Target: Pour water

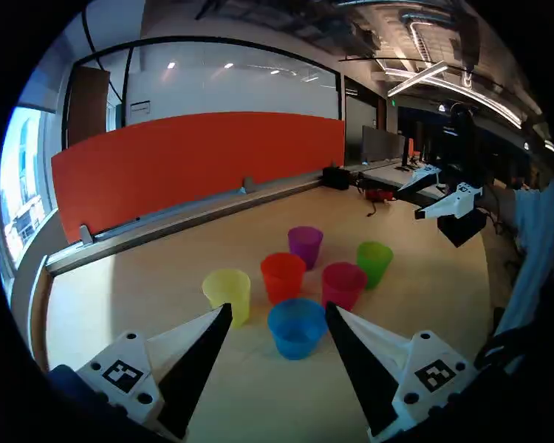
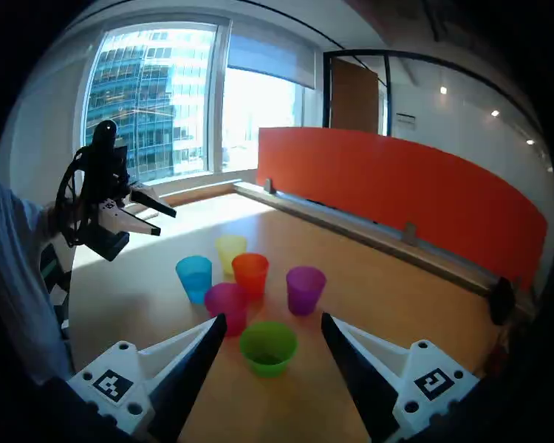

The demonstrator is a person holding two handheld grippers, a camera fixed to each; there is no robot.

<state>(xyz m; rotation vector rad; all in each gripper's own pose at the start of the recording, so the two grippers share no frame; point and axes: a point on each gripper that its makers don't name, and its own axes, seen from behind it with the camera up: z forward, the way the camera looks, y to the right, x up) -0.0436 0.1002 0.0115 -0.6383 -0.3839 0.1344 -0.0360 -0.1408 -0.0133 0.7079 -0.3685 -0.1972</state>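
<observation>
Several empty plastic cups stand clustered on a light wooden table (image 1: 425, 295). In the left gripper view the blue cup (image 1: 297, 327) is nearest, between my open left gripper (image 1: 277, 306) fingers, with yellow (image 1: 227, 292), orange (image 1: 283, 275), magenta (image 1: 343, 284), green (image 1: 373, 261) and purple (image 1: 305, 245) cups behind. The right gripper (image 1: 408, 204) hovers open beyond the cluster. In the right gripper view the green cup (image 2: 268, 347) sits just ahead of my open right gripper (image 2: 273, 317). The left gripper (image 2: 166, 224) hangs above the table past the blue cup (image 2: 195, 277).
An orange partition (image 1: 203, 159) runs along the table's far edge on a metal rail. Black items and a red object (image 1: 377, 194) lie at the far corner. Large windows (image 2: 151, 96) stand behind. A person's light sleeve (image 2: 15, 280) is at the left of the right gripper view.
</observation>
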